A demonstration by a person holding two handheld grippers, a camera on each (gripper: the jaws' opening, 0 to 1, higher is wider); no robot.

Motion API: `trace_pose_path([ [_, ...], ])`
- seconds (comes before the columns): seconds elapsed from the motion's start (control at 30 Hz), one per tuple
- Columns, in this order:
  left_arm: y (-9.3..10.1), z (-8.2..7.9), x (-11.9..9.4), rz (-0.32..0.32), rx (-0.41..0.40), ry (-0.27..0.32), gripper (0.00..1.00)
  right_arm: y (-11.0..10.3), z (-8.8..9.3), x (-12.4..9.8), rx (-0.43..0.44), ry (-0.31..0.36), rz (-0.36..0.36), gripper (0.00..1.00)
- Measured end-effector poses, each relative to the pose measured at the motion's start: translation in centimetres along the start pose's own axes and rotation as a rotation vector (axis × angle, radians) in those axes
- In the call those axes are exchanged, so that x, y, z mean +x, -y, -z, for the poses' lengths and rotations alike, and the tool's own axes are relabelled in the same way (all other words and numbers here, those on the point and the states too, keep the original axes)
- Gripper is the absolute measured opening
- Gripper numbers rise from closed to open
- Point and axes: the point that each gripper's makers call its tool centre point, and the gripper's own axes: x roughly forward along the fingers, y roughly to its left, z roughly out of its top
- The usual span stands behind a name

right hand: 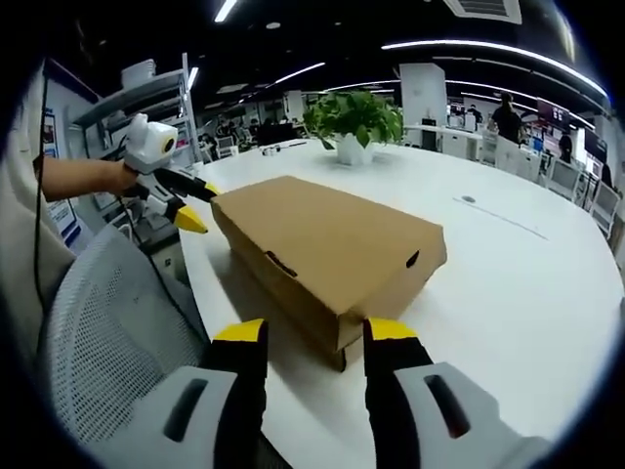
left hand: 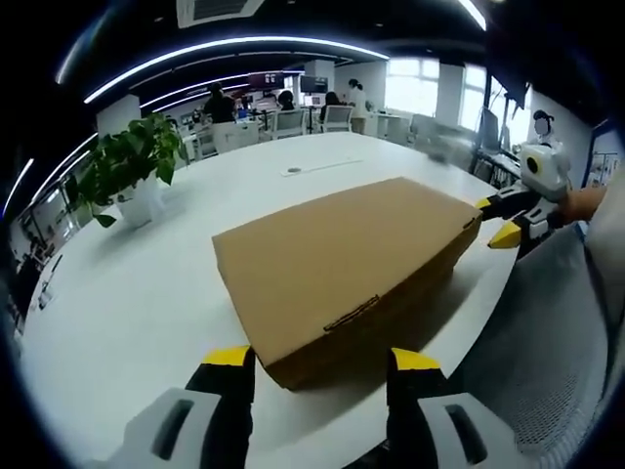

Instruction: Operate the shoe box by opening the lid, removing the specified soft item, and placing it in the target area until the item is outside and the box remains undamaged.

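no readable text, label, brand or number anywhere; cardboard box point(left hand: 342, 259) plain brown, unprinted; wall posters point(right hand: 54, 176) at room edge too blurred to read.

The shoe box point(left hand: 347, 264) lay on the surface point(left hand: 127, 293) just ahead of the left tongs point(left hand: 322, 360), lid shut. A potted plant point(right hand: 354, 122) stood beyond it from the right tongs point(right hand: 305, 332).

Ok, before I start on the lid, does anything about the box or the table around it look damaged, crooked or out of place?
Nothing stands out. The shoe box sits flat on the white table with its lid closed and its corners intact, near the table edge. The potted plant stands upright. Both hand-held grippers are open at opposite ends of the box.
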Motion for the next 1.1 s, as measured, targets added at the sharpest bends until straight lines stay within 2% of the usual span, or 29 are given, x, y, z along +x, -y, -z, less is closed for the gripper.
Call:
trace_pose_path([
  [0.57,-0.1,-2.4,-1.8,0.008,0.037,0.011,0.57,0.0,-2.8,-1.4,-0.021,0.031,0.000,0.38],
  [0.87,-0.8,-4.3,-2.7,-0.004,0.050,0.039,0.53,0.3,-4.5,-1.9,-0.014,0.039,0.015,0.36],
  [1.1,-1.0,-5.7,-3.3,-0.008,0.045,0.074,0.53,0.6,-5.9,-2.4,-0.021,0.062,0.025,0.36],
])
